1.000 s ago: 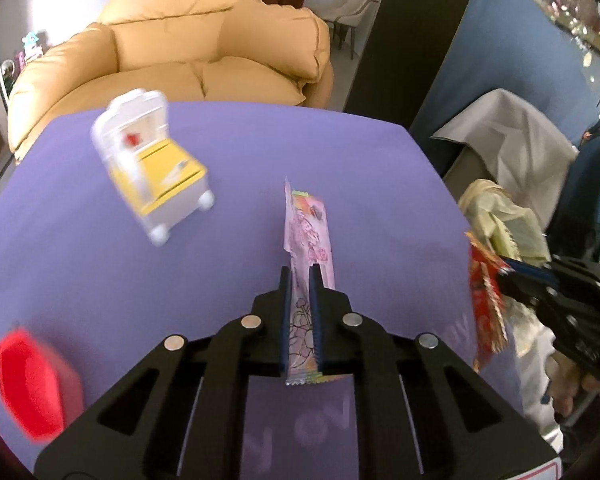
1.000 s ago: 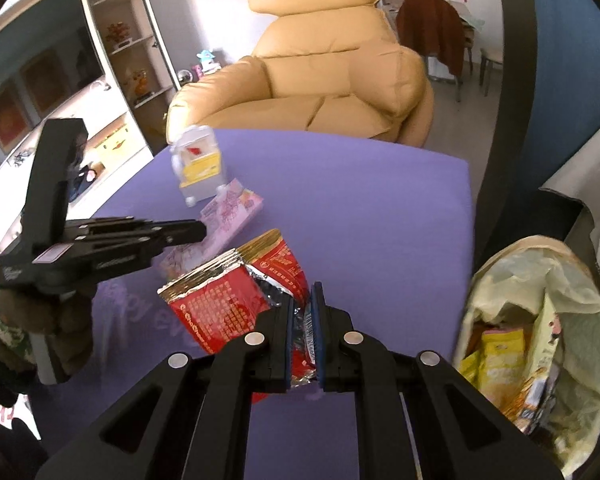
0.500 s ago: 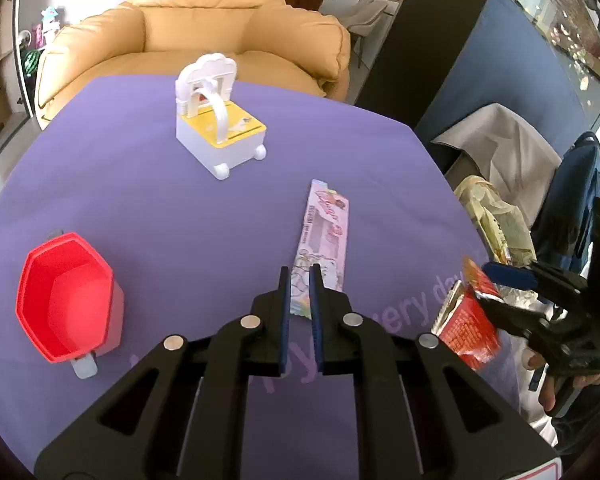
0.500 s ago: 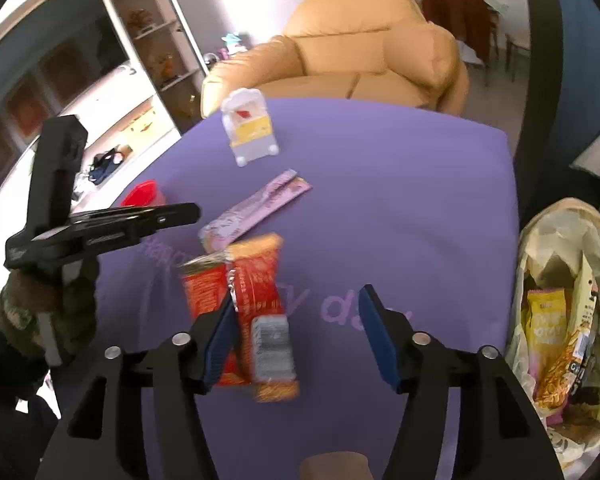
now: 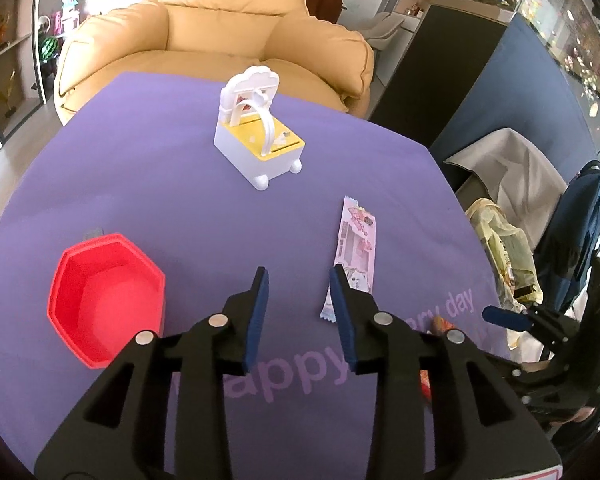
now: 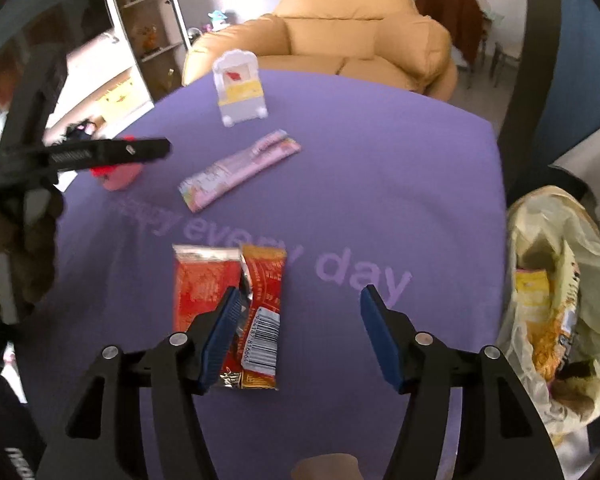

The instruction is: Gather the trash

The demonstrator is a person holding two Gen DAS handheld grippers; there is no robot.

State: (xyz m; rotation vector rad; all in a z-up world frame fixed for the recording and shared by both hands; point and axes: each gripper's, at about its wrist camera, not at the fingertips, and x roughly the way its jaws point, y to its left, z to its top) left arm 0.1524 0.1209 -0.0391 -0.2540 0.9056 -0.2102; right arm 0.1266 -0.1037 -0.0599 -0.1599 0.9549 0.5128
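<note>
A pink snack wrapper point(image 5: 356, 256) lies flat on the purple tablecloth point(image 5: 180, 184), just beyond the right finger of my left gripper point(image 5: 299, 276). The left jaws are opening with nothing between them. In the right wrist view a red and gold wrapper point(image 6: 204, 280) lies on the cloth, partly under the left finger of my right gripper point(image 6: 300, 294). That gripper stands wide open and presses on nothing. The pink wrapper point(image 6: 240, 170) shows farther back, with the left gripper point(image 6: 156, 148) hovering at the left. A yellowish trash bag point(image 6: 552, 300) with wrappers inside hangs past the table's right edge.
A red hexagonal cup point(image 5: 104, 300) stands left of the left gripper. A white and yellow toy point(image 5: 256, 140) sits at the far side of the table. A tan armchair point(image 5: 220, 28) is behind it. The trash bag point(image 5: 508, 248) and a blue bag point(image 5: 580, 232) lie to the right.
Both grippers opened and let go. The pink wrapper went down on the cloth and the left gripper shifted left of it. The red wrapper dropped from the right gripper onto the table.
</note>
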